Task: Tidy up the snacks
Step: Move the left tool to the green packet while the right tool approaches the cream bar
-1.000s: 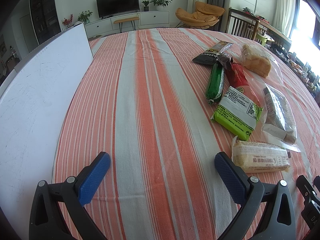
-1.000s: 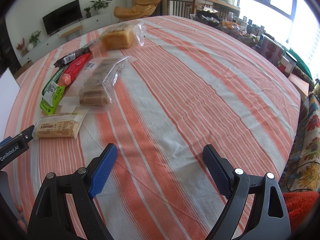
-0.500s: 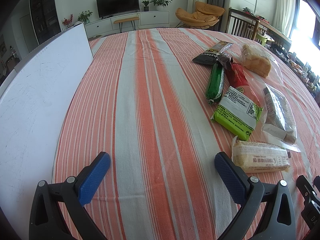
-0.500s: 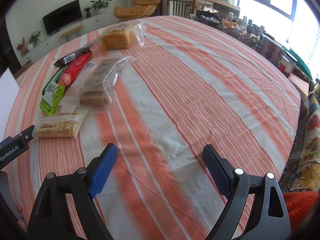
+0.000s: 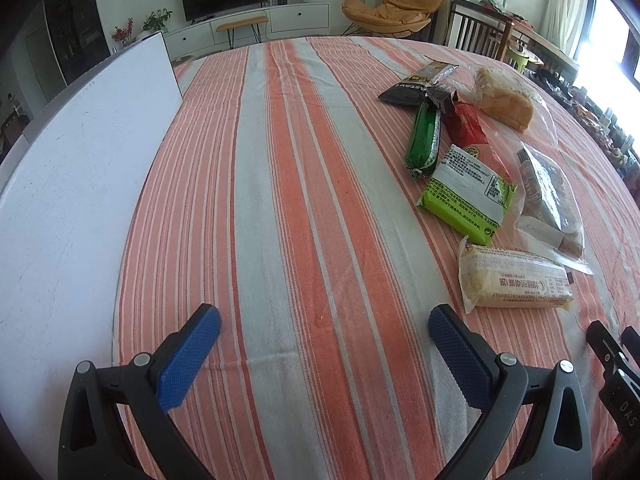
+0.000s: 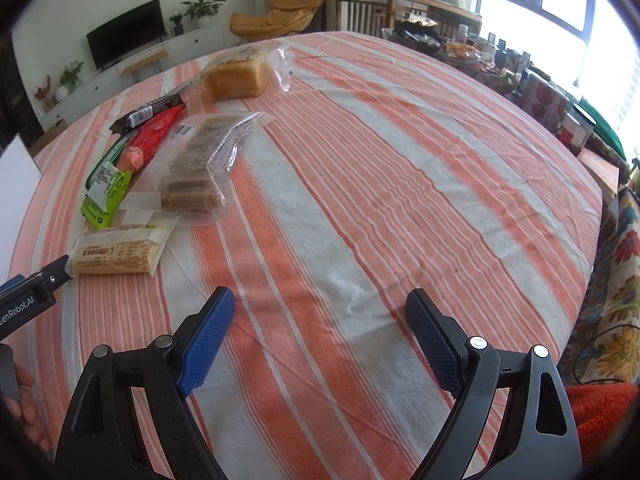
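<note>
Several snack packs lie in a row on the striped tablecloth. In the left wrist view I see a pale cracker pack (image 5: 514, 280), a light green pack (image 5: 466, 193), a dark green roll (image 5: 423, 140), a red pack (image 5: 466, 124), a black pack (image 5: 416, 86), a clear bag of bars (image 5: 550, 200) and bagged bread (image 5: 504, 100). My left gripper (image 5: 324, 320) is open and empty, left of the cracker pack. My right gripper (image 6: 320, 304) is open and empty, right of the cracker pack (image 6: 116, 256); the bread (image 6: 236, 74) lies far ahead.
A white board (image 5: 76, 184) lies along the table's left side. The striped tablecloth (image 6: 400, 168) stretches to the right of the snacks. Beyond the right edge stand a cluttered side table (image 6: 500, 60) and a floral fabric (image 6: 612, 292). A chair (image 5: 476, 28) stands at the far edge.
</note>
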Motion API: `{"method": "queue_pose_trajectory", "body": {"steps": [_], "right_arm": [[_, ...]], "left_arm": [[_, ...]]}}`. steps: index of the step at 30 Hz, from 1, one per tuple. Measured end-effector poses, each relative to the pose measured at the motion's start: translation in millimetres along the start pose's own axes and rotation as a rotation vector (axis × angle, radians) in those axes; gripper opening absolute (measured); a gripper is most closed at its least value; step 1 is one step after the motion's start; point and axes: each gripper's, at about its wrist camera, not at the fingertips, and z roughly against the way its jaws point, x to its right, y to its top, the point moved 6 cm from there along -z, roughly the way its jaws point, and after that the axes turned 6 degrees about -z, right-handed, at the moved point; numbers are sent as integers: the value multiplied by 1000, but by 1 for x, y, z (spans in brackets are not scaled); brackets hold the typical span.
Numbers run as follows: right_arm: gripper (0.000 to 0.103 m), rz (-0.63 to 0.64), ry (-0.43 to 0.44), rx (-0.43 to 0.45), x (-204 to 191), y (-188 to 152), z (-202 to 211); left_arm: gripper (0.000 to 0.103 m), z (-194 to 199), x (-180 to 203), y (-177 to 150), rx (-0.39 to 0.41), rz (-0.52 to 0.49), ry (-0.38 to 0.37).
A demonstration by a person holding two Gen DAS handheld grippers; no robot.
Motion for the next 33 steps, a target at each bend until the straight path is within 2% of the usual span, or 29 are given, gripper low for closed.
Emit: {"method": "queue_pose_trajectory", "body": {"steps": [2,5,8,11,13,15,18,19,20,22,23,25,27,28,29,30,33], "right_arm": [[90,0,-1,0,0,0,0],[90,0,0,0,0,0,0],[90,1,0,0,0,0,0],[90,1,1,0,0,0,0],[90,2,0,0,0,0,0],[90,2,1,0,0,0,0],[90,5,3,0,0,0,0],[90,7,5,0,-1,0,0],[90,8,7,-1,-1,0,1],[90,11,10,-1,-3,0,1],[90,10,11,-2,-3,0,1],[92,11,11,-3,-5,0,0],[93,9,10,-3,-6,1,-1],[93,8,9,-3,-5,0,-1],[93,7,9,-3,-5,0,-1],[93,7,8,-3,-5,0,-1],[93,9,10,-2,-5,0,-1]], "left_arm": [[103,6,-1,-6,-24,11,-27],[102,20,4,0,11,27,-83],[102,32,19,21,66,23,-123],[102,28,43,49,71,-1,-154],[102,19,60,69,69,-30,-143],[102,5,73,88,56,-62,-100],[102,-20,78,97,19,-100,-33],[98,-25,76,95,5,-108,-20],[80,-27,72,90,-1,-110,-29],[56,-26,61,76,-13,-105,-63],[56,-21,55,70,-7,-112,-61],[56,-14,44,56,-31,-128,-57],[58,-6,35,45,-35,-121,-85],[68,-3,32,42,-34,-116,-97],[82,0,29,40,-32,-114,-108],[86,2,29,39,-23,-115,-118],[88,7,34,39,-12,-150,-141]]}}
